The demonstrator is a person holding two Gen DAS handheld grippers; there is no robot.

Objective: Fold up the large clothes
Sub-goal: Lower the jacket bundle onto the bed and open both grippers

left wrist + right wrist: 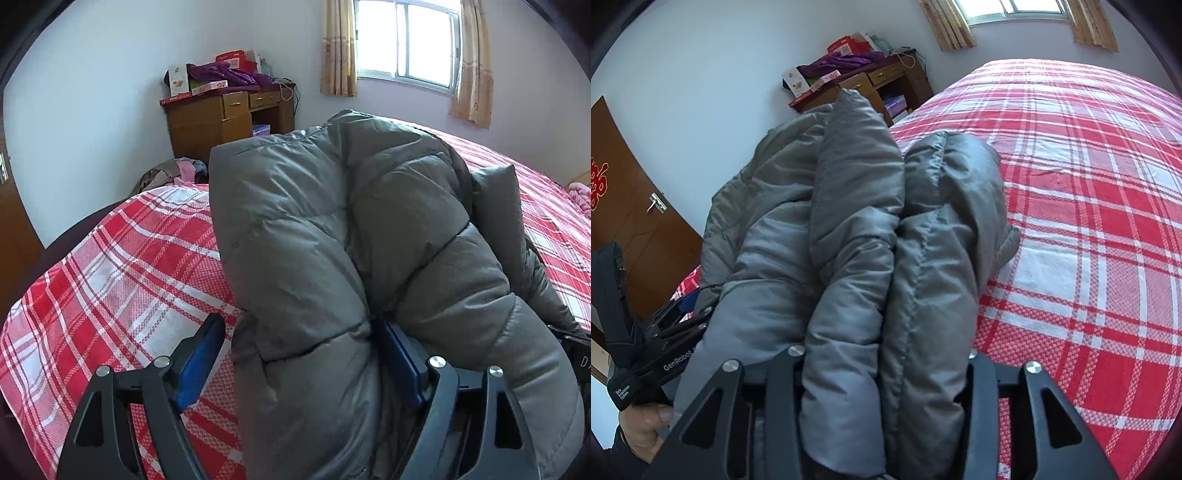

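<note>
So the big grey quilted puffer jacket (354,229) is bunched up in thick folds over the bed with the red-and-white plaid cover (122,266), sitting near the bed's edge.

The left tool (299,347) has its blue-padded fingers (201,363) spread wide, with a fat roll of jacket sitting between them. The left pad stands clear of the fabric and the right pad is pressed against it, so it looks released rather than clamped.

The right tool (882,360) is harder to read: its fingertips are buried in the puffy folds. A wad of jacket fills the gap between its black arms, but I honestly can't tell if it's squeezing or just shoved in there. In the right wrist view the left tool (687,306) shows up off to the left, touching the jacket's side, with the person's hand (646,428) on its handle.

Background: a brown wooden desk (225,118) piled with boxes and purple fabric by the wall, and a curtained window (406,40).
</note>
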